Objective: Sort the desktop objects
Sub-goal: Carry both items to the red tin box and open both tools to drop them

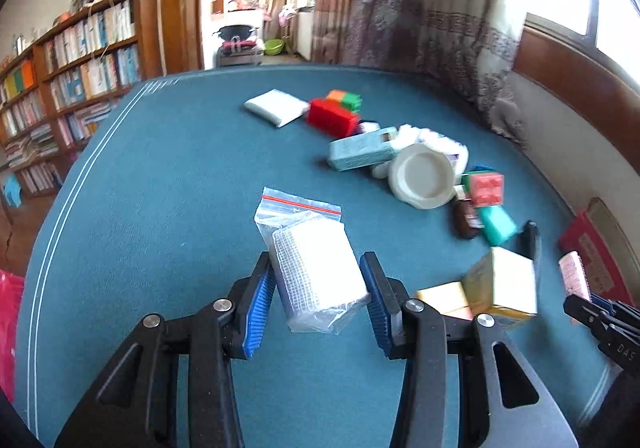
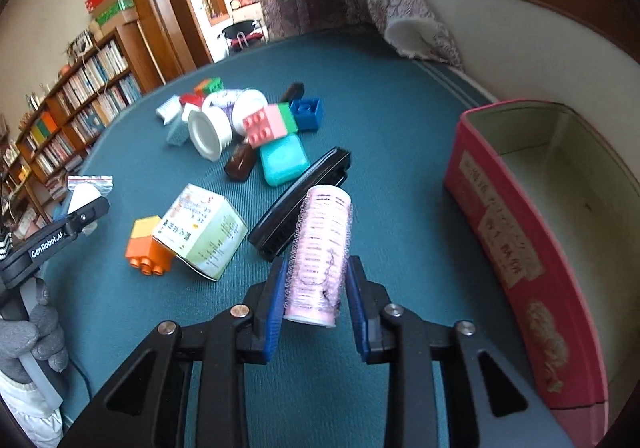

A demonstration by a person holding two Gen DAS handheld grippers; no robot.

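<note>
The left gripper (image 1: 320,300) clamps a bagged gauze roll (image 1: 316,276) above the blue table (image 1: 160,208); the right gripper (image 2: 316,300) pinches a pink hair roller (image 2: 320,256) beside the red tin (image 2: 520,256).

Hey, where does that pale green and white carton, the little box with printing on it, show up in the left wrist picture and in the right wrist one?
Left wrist view: the carton sits low on the right, just right of the left gripper, with a yellow block beside it.
Right wrist view: the carton is left of centre, against an orange block.
Shared landmark: the teal soap case beside the black brush.
</note>
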